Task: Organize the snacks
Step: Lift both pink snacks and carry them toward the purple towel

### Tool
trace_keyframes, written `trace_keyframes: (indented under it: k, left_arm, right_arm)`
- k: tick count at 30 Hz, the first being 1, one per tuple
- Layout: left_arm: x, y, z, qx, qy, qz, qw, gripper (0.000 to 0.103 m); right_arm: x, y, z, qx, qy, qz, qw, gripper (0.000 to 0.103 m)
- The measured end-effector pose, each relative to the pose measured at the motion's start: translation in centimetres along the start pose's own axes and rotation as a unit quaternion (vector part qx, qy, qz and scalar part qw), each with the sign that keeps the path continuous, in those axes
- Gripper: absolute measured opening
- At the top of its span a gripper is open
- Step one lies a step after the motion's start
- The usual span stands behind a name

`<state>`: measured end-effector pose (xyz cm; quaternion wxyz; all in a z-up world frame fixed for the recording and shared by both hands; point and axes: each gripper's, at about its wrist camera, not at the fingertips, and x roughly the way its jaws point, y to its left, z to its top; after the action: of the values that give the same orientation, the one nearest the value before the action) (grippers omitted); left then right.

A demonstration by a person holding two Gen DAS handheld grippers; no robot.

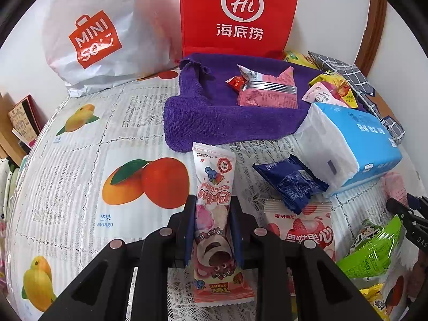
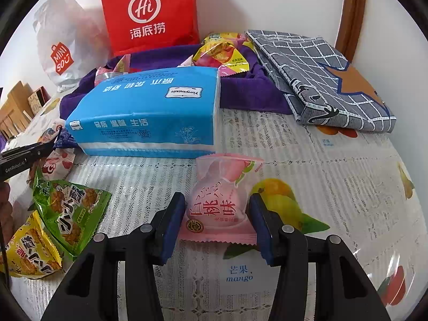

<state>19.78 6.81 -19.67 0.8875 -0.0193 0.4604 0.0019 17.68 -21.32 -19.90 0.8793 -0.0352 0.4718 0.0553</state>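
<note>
A long pink Lotso snack packet (image 1: 214, 214) is clamped between the left gripper (image 1: 213, 206) fingers just before the purple towel (image 1: 214, 112), while a peach-flavour pouch (image 2: 218, 200) is straddled, ungripped, by the right gripper (image 2: 216, 206) fingers, spread wide.

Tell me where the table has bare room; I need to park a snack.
Free: tablecloth left of the purple towel, below the Miniso bag; also right of the peach snack, below the checked cloth. Crowded: around the tissue pack and green packet.
</note>
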Motion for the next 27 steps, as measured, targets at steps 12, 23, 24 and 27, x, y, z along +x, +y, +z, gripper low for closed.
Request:
trace_keyframes:
  k: [12,23,24,27]
  left_arm:
    - [-0.3,-0.4,-0.1,0.001,0.000,-0.003,1.0000,0.020]
    - [-2.0,-0.3,-0.1,-0.003,0.011,-0.041,0.9991,0.019]
    - [-2.5,-0.3,-0.1,-0.001,0.009,-0.039,0.9992,0.019]
    - [-4.3,-0.3,-0.2,0.004,0.002,-0.048,0.9988,0.019]
  right_arm:
    - [0.1,-0.1,0.1,0.003,-0.002,0.002,1.000,0.048]
    - [-3.1,0.1,0.8,0.021,-0.035,0.011,0.999,0.046]
    - [-3.5,0.4,1.0,0.016,-0.037,0.008,0.999,0.046]
    - [-4.5,1.1,1.5,0.012,-0.043,0.013,0.999,0.041]
